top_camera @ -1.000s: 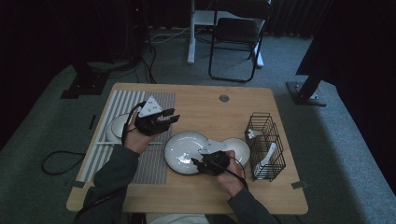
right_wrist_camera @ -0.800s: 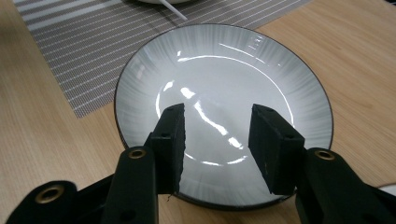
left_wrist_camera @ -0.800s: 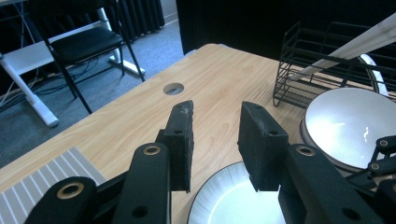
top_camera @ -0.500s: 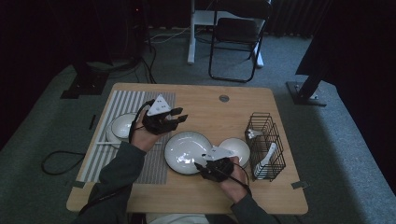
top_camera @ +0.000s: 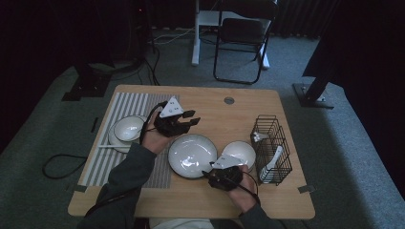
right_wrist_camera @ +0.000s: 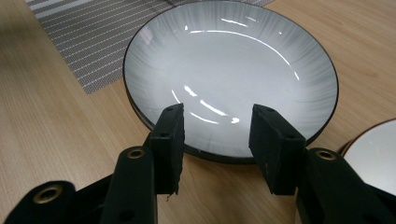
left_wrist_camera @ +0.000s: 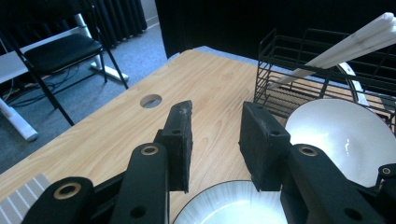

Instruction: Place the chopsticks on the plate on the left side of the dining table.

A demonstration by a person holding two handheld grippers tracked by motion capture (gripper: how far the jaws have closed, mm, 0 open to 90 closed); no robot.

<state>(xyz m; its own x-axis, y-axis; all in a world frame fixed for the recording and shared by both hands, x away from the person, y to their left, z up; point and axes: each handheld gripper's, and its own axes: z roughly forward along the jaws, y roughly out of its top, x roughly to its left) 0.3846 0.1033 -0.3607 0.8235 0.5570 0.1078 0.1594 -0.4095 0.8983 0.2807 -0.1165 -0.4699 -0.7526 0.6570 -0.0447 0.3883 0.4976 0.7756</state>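
Observation:
A wide grey plate with a dark rim (top_camera: pixel 192 155) lies mid-table, partly on a striped mat (top_camera: pixel 119 143). My left gripper (top_camera: pixel 193 119) hovers above the plate's far left edge and points right. Its jaws stand open around nothing (left_wrist_camera: pixel 215 140), with the plate (left_wrist_camera: pixel 233 207) below them. My right gripper (top_camera: pixel 211 169) sits low at the plate's near right rim. In the right gripper view its open jaws (right_wrist_camera: pixel 217 140) straddle the near rim of the plate (right_wrist_camera: pixel 233 70) without pressing on it.
A white bowl (top_camera: pixel 239 152) stands right of the plate, close to my right gripper. A black wire basket (top_camera: pixel 272 148) holds a spoon and chopsticks (left_wrist_camera: pixel 345 46). Another bowl (top_camera: pixel 128 129) rests on a saucer on the mat. A cable hole (top_camera: pixel 229 100) marks the far table.
My left gripper has moved right, from over the mat's edge to above the plate's far side. The right gripper has drawn back a little toward the near table edge and sunk lower.

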